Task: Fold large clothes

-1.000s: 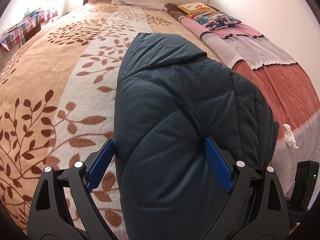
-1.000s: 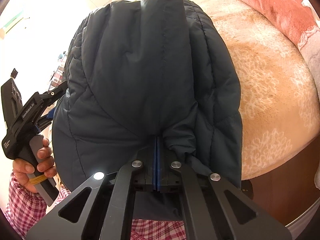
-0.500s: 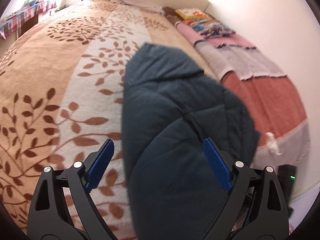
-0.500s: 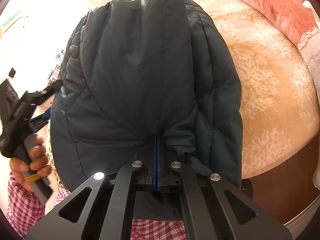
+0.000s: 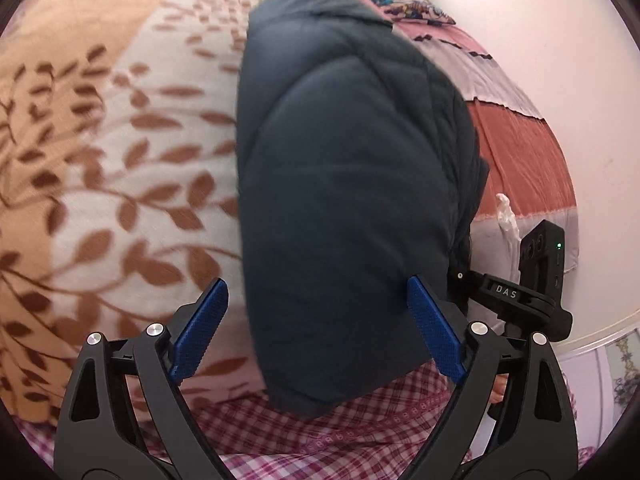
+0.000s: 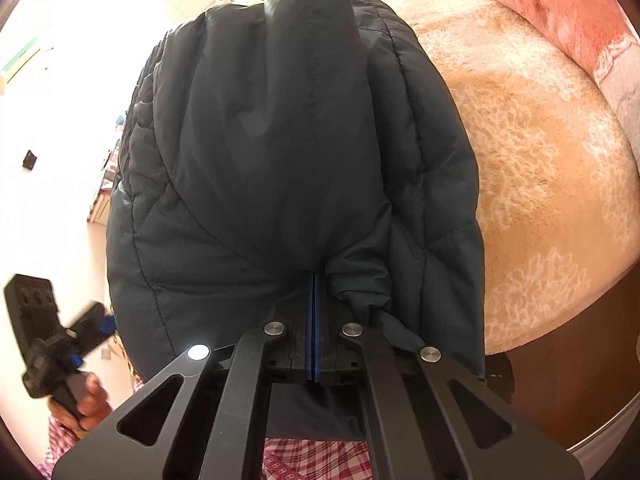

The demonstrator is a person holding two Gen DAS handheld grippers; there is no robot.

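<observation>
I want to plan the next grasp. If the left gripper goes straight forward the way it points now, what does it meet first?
Most likely the dark blue padded jacket. The left gripper is open and the jacket's lower edge fills the space between its pads. Depth is unclear, so I cannot tell whether they already touch.

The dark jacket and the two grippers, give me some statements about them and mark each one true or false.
1. The right gripper is shut on the dark jacket. True.
2. The left gripper is clamped on the jacket. False: its blue fingers stand wide apart, open.
3. The jacket lies over a leaf-patterned blanket. True.
4. The jacket is bright red. False: it is dark navy; the red cloth is a striped blanket at the wall side.
5. The person wears checked pink clothing. True.
</observation>
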